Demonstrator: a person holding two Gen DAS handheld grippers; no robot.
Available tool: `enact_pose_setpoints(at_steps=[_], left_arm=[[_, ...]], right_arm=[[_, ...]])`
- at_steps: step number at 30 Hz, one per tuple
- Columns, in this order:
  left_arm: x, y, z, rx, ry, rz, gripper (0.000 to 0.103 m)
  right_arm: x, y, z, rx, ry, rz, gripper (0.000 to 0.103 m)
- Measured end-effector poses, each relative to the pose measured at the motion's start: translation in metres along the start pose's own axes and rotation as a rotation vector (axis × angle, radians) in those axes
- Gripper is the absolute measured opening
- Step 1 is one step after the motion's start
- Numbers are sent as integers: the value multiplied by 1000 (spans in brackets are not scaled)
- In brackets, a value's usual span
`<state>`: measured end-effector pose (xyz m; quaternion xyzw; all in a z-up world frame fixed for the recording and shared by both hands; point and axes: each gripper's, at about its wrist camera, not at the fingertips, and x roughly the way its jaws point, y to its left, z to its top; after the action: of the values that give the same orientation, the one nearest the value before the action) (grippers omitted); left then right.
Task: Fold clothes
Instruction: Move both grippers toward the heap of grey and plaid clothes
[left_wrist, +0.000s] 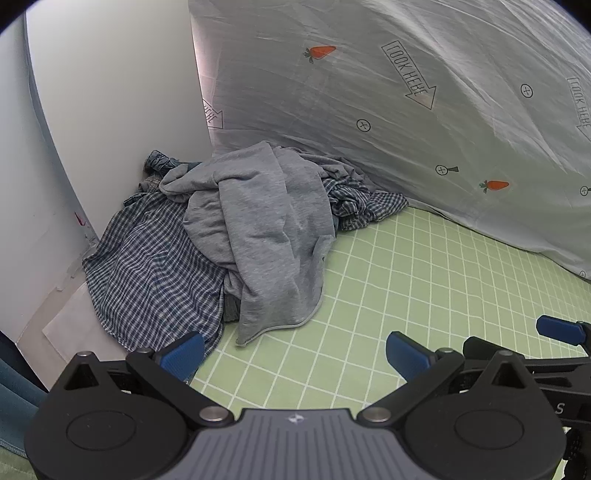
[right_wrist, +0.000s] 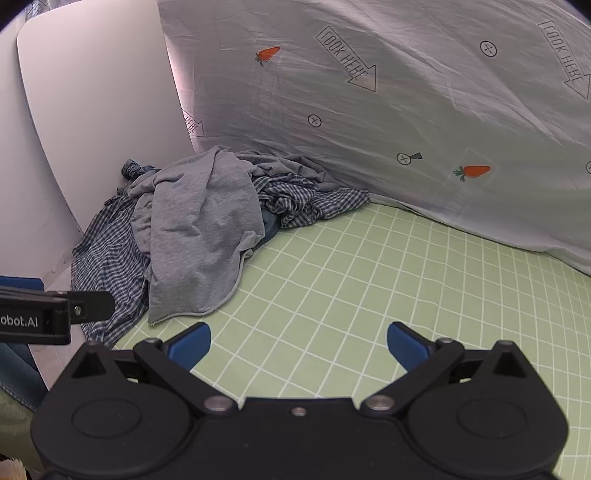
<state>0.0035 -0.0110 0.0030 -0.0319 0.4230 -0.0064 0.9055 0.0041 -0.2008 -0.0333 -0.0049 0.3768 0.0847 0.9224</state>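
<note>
A: Where are the clothes?

B: In a heap at the far left of the green sheet (left_wrist: 406, 280), pushed into the corner between the white wall (left_wrist: 110, 110) and the quilt (left_wrist: 406, 110). A grey top (left_wrist: 266, 229) is draped over a checked shirt (left_wrist: 147, 266), and something darker shows behind them at the wall.

A: And the grippers?

B: The left gripper (left_wrist: 295, 356) and the right gripper (right_wrist: 299, 345) hover over bare sheet near the heap, both with jaws spread wide and holding nothing. In the left view the right one shows at the right edge.

A: How will the cloth behave?

B: I'd judge it light, limp and not fragile. The grey top looks like soft knit that will sag and stretch when lifted. The checked cloth seems thinner and tangled underneath.

A: Where to grab?

B: The grey top's near hem (right_wrist: 207, 312), since it lies free on the sheet. Pinching two spaced points along that edge should let it peel off the pile without dragging the shirt along.
</note>
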Motion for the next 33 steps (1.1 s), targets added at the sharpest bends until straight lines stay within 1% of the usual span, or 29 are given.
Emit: enact_pose_setpoints(at_steps=[21, 28, 33], left_arm=[[1, 3, -3, 6, 4, -1, 103], [5, 5, -4, -2, 21, 7, 103], [16, 9, -3, -27, 51, 12, 103]], right_arm=[[-1, 0, -1, 3, 3, 2, 103], [4, 2, -3, 9, 27, 7, 103], [12, 2, -3, 13, 51, 4, 103]])
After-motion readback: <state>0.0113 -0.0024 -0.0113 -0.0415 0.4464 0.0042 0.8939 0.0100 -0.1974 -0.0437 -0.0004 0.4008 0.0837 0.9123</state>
